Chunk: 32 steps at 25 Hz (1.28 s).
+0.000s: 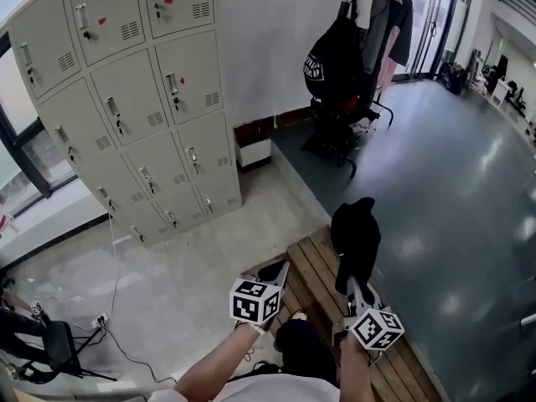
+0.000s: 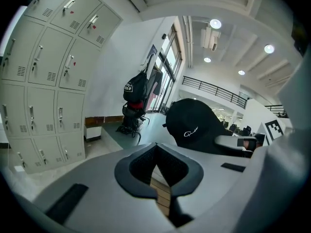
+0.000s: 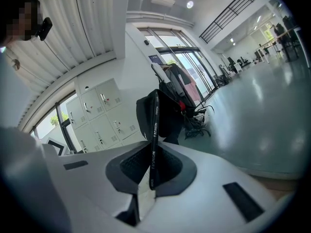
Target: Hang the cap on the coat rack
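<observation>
My right gripper [image 1: 356, 286] is shut on a black cap [image 1: 355, 237], which hangs upright above a wooden bench. In the right gripper view a thin black edge of the cap [image 3: 154, 130], printed with letters, is pinched between the pads [image 3: 167, 171]. My left gripper [image 1: 280, 269] is beside it at the left, shut with nothing in it; its tips meet in the left gripper view [image 2: 156, 152], where the cap [image 2: 194, 125] shows to the right. The coat rack [image 1: 362, 7] stands far ahead by the white wall, with a black bag [image 1: 333, 61] and clothes hung on it.
Grey lockers [image 1: 126, 99] fill the left wall. A slatted wooden bench [image 1: 314, 266] lies under the grippers. A chair base and cables [image 1: 343, 136] sit at the rack's foot. The dark glossy floor [image 1: 452, 191] stretches to the right; a tripod and cable [image 1: 59, 346] lie at the lower left.
</observation>
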### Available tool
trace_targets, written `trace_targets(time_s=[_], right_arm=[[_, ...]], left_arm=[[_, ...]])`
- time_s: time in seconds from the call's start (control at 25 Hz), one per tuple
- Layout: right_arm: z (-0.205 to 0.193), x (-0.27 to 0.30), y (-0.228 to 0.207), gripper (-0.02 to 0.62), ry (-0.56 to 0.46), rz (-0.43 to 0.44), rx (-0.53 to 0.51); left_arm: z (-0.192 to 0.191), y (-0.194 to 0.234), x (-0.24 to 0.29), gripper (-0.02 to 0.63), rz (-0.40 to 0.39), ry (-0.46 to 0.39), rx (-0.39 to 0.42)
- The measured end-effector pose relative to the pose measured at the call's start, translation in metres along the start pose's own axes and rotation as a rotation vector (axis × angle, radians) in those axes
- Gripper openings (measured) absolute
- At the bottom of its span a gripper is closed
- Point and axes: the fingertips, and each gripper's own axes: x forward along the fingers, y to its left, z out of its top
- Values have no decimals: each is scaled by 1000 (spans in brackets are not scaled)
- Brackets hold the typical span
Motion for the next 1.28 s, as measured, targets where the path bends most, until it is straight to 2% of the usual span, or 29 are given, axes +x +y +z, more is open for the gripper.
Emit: trace_targets(time_s=[0.16, 0.4, 0.68, 1.04, 1.28], right_arm=[[32, 52, -21, 17, -4, 4, 5], [100, 117, -46, 17, 2, 13, 19], [168, 171, -59, 17, 0, 30, 14], [206, 235, -72, 17, 7, 51, 27], [232, 296, -85, 17, -16, 37, 23]], left_arm=[[37, 10, 54, 3, -4, 13, 11], [113, 11, 125, 3, -10, 15, 35], [176, 7, 177, 3, -11, 4, 26], [226, 29, 229, 3, 5, -9, 17], [264, 60, 285, 3, -26, -14, 31]])
